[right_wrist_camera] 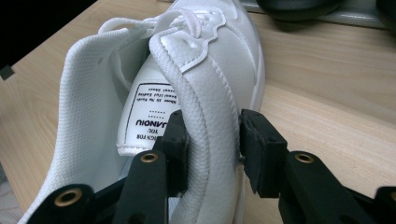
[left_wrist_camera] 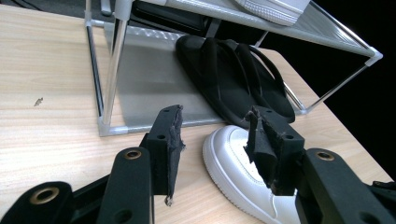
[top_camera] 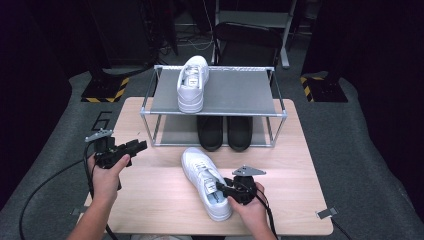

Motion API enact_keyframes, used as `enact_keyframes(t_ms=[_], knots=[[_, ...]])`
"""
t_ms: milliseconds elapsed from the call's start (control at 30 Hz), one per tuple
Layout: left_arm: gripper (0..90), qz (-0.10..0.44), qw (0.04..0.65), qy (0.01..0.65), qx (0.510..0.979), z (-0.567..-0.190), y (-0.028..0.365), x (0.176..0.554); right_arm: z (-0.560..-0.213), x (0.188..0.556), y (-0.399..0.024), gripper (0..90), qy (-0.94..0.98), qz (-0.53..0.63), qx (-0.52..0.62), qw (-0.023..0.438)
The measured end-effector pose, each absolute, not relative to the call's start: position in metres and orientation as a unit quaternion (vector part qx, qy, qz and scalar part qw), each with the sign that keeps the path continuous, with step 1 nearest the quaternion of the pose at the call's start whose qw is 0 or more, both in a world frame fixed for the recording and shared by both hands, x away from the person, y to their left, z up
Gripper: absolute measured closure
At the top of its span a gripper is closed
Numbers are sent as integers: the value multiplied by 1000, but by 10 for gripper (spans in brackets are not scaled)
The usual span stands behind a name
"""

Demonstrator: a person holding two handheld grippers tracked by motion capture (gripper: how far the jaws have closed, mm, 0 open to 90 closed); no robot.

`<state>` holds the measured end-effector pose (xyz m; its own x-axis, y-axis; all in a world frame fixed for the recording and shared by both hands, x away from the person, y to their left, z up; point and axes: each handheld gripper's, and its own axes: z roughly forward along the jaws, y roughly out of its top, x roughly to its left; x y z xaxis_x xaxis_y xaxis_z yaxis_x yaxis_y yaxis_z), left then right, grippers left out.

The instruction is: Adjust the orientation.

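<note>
A white sneaker [top_camera: 205, 182] lies on the wooden table [top_camera: 150, 195], toe toward the rack. My right gripper [top_camera: 225, 189] is at its heel end. In the right gripper view the jaws of this gripper [right_wrist_camera: 212, 126] straddle the padded side wall of the sneaker [right_wrist_camera: 210, 93], one jaw inside and one outside, with a thin gap at the outer pad, so it is open. My left gripper [top_camera: 137, 146] hovers at the table's left, open and empty. In the left gripper view that gripper [left_wrist_camera: 215, 126] points at the sneaker's toe [left_wrist_camera: 233, 168].
A metal two-tier shoe rack [top_camera: 240, 90] stands at the table's far side. A second white sneaker [top_camera: 193, 82] rests on its top shelf. A pair of black slippers [top_camera: 225, 132] sits on the lower shelf, close behind the toe of the sneaker on the table.
</note>
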<state>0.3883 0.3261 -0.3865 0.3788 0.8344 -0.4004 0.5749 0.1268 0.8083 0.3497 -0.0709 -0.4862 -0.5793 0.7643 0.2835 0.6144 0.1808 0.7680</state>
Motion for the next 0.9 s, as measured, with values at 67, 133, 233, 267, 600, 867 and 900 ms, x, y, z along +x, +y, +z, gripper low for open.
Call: enact_keyframes(t_ms=[67, 133, 233, 267, 600, 867, 900], knots=[[545, 123, 518, 544, 648, -387, 326, 388, -487, 350, -72, 649, 761, 458, 451, 85], [544, 122, 519, 547, 646, -388, 326, 388, -488, 348, -72, 673, 754, 460, 461, 83], [544, 123, 518, 546, 647, -390, 327, 387, -488, 347, -72, 725, 751, 461, 463, 96], [544, 121, 517, 547, 647, -390, 328, 386, -487, 345, -72, 740, 749, 460, 467, 96], [543, 111, 519, 558, 638, -401, 335, 382, -489, 341, -71, 797, 725, 475, 487, 107], [543, 112, 518, 560, 637, -401, 334, 380, -490, 340, -72, 805, 715, 483, 495, 103], [543, 112, 520, 559, 636, -401, 334, 380, -490, 340, -72, 806, 714, 483, 497, 102]])
